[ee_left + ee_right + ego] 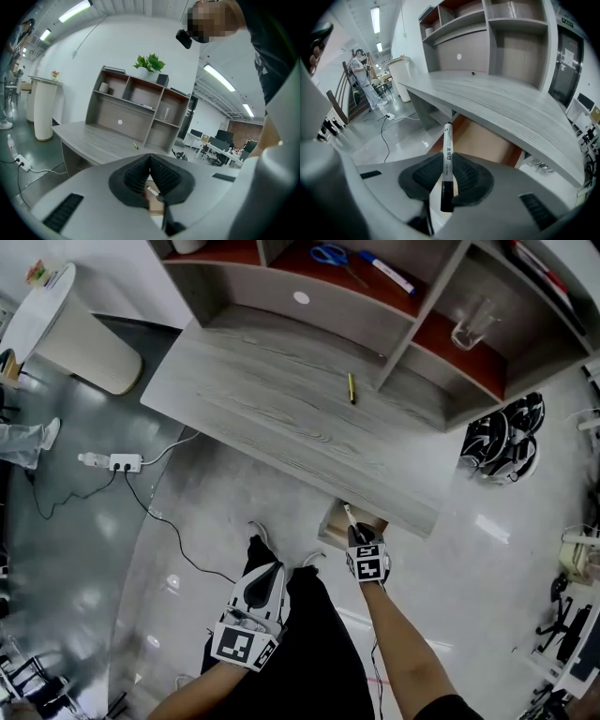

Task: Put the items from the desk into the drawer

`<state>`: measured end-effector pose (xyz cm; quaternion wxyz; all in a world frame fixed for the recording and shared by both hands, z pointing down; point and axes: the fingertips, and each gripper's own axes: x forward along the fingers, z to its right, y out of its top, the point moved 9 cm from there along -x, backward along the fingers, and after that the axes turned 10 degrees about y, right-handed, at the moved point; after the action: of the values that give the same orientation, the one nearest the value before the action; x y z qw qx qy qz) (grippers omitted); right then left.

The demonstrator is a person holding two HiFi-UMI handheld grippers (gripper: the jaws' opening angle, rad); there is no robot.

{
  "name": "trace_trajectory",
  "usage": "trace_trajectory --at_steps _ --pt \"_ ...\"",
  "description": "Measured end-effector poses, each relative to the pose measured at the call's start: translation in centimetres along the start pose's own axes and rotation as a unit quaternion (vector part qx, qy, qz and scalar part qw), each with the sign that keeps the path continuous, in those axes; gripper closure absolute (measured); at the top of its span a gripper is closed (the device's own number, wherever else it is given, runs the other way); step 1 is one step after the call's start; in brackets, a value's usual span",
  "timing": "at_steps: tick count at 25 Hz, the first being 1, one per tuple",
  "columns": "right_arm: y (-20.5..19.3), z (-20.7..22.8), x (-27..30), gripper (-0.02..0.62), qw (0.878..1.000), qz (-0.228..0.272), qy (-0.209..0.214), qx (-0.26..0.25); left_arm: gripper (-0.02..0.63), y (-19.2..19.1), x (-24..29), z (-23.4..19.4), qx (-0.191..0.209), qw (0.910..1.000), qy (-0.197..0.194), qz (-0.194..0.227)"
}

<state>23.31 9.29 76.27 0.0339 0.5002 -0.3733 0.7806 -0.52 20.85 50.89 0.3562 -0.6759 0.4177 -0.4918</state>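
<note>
Marker (447, 154) is pinched in your right gripper (449, 166); lower it well inside the open drawer (487, 140) at frame centre before releasing. Your left gripper (150, 161) hangs closed, empty.

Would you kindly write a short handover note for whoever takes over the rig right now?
Right gripper: shut on a white marker, held at the open drawer under the desk.
Left gripper: shut, with nothing in it, low by the person's leg.
Done: the drawer is open; the marker is in hand, not yet in the drawer.
Left: release the marker into the drawer, then fetch the yellow pen lying on the desk.
</note>
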Motion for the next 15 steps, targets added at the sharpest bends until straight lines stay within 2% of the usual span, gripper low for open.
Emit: trace_trajectory --at_steps 7,15 --pt "-0.8 1.4 3.2 0.515 1.000 -0.023 0.006 -0.011 0.592 -0.8 0.1 0.6 0.004 0.9999 -0.006 -0.010" --pt "-1.5 1.6 5.6 0.515 0.998 -0.057 0.013 -0.022 0.592 -1.5 -0.3 0.2 0.009 0.9997 0.005 -0.023"
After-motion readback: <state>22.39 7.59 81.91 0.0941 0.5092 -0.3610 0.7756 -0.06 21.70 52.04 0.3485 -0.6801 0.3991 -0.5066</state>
